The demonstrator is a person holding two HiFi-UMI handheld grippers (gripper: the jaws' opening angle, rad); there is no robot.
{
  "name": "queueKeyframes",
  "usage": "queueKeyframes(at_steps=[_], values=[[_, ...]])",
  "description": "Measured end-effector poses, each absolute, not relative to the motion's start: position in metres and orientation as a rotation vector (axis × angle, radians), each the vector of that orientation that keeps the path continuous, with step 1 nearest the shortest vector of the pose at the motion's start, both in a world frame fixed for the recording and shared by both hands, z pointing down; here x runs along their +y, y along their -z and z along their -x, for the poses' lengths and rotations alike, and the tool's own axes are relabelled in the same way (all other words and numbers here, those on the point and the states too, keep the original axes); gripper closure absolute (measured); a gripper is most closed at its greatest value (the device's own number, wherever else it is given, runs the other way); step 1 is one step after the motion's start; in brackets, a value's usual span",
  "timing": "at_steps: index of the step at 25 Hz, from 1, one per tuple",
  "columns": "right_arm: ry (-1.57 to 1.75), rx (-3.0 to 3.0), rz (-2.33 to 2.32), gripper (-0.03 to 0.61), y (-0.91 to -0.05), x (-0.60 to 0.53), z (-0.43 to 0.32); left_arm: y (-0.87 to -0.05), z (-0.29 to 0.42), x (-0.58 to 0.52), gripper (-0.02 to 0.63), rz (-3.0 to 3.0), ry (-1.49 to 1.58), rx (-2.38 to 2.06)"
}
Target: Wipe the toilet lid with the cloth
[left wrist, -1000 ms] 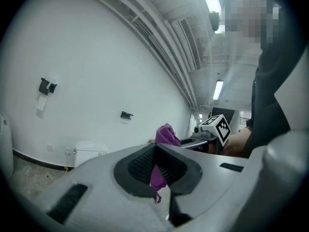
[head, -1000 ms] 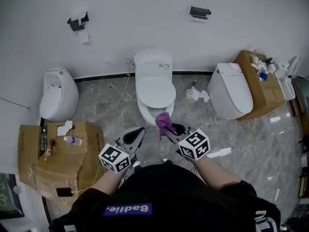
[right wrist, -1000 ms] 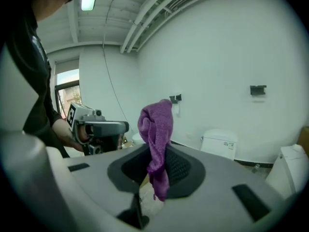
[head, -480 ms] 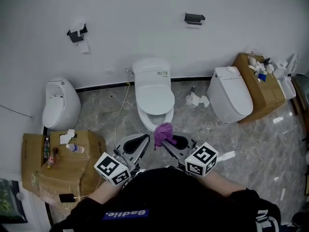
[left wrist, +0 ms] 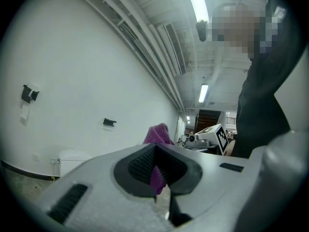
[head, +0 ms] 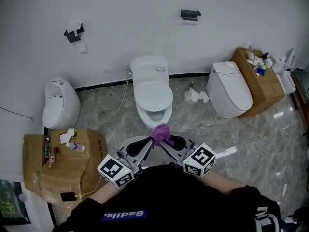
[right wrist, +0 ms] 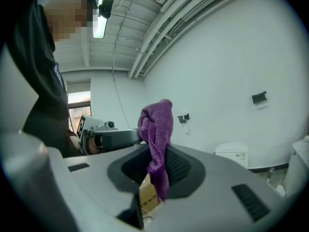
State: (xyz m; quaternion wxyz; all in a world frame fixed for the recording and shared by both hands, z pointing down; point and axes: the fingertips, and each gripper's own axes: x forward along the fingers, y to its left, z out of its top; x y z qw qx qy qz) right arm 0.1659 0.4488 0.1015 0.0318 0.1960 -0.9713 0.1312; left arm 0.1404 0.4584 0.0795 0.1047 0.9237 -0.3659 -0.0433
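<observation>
The white toilet (head: 152, 88) stands against the wall in the head view, its lid (head: 153, 94) down. A purple cloth (head: 161, 133) hangs in the air in front of the bowl. My right gripper (head: 164, 140) is shut on this cloth (right wrist: 157, 139), which bunches above the jaws and dangles below them. My left gripper (head: 148, 143) is shut with nothing in it, its tip close beside the cloth on the left. In the left gripper view the cloth (left wrist: 157, 134) shows just beyond the closed left gripper (left wrist: 155, 164). Both grippers are held well short of the toilet.
A low white toilet (head: 60, 103) stands at the left and another (head: 229, 94) at the right. Cardboard boxes (head: 63, 161) with bottles lie at the lower left; a box (head: 263, 83) of clutter is at the far right. A cable (head: 120, 110) runs across the marble floor.
Both grippers have come up and back toward the person's body, away from the bowl. They now sit closer together, with the cloth still in the right one.
</observation>
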Motion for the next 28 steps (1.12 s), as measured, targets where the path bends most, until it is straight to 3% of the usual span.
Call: queueKeyframes(at_steps=[28], values=[[-0.399, -2.999, -0.629, 0.515, -0.1034, 0.4507, -0.1679, -0.0818, -0.1458, 0.4628, 0.597, -2.753, 0.101, -1.055]])
